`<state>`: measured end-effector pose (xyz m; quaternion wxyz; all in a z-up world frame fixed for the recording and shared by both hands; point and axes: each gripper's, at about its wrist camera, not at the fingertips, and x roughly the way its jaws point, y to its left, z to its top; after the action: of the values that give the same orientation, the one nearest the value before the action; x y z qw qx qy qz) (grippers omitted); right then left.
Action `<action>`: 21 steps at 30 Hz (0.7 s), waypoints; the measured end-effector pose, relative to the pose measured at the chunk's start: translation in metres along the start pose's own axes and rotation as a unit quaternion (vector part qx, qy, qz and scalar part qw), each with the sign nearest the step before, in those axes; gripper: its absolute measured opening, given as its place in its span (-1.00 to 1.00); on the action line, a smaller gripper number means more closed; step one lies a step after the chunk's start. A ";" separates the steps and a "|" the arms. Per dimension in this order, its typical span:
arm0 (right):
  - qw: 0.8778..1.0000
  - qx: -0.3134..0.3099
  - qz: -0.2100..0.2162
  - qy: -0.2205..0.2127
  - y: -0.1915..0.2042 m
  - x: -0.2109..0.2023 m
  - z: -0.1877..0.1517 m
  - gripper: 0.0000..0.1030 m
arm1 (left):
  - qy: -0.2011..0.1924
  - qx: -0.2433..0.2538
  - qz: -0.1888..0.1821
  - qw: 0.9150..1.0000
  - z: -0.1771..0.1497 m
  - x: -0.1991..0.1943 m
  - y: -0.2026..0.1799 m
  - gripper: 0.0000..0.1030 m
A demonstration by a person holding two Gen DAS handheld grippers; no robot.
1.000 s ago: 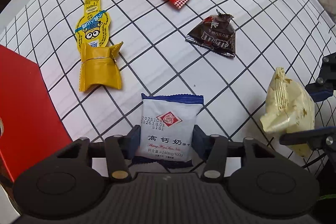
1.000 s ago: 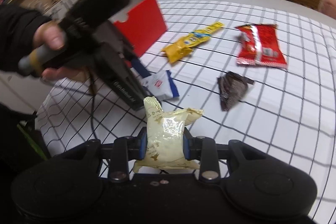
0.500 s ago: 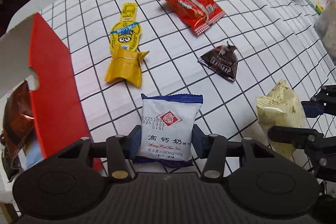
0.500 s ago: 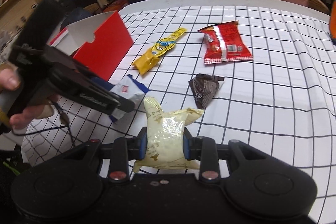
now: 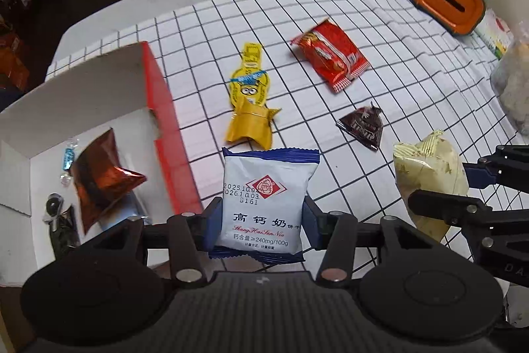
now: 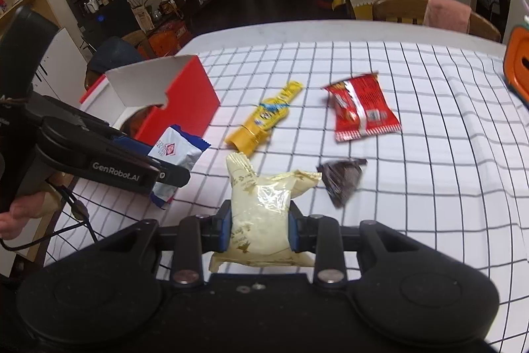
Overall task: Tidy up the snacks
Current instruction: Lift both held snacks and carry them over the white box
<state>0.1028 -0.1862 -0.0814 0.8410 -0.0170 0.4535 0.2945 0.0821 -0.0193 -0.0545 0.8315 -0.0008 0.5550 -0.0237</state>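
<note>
Left of and below the left gripper [image 5: 261,217] stands the open red box [image 5: 162,108], nearer that hand than the right. The left gripper is clamped, part-open, on a white biscuit pack [image 5: 264,200], its long axis running straight ahead. The right gripper [image 6: 259,229] is pinched tight on a cream packet [image 6: 261,210]. Inside the box lie a copper-foil pack [image 5: 99,177] and a small wrapped candy [image 5: 67,154]. Three snacks lie ahead on the surface [image 5: 413,62]: yellow [image 5: 249,101], red [image 5: 330,55], brown [image 5: 363,126].
</note>
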 end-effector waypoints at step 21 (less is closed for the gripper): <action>0.998 -0.057 -0.011 -0.028 0.114 0.017 0.063 -0.39 | -0.065 -0.118 0.021 0.991 -0.023 -0.051 0.135 -0.05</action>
<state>0.0993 -0.0646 -0.0304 0.8542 -0.0615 0.4123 0.3109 0.0466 0.1184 -0.0199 0.8600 -0.0888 0.4989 0.0592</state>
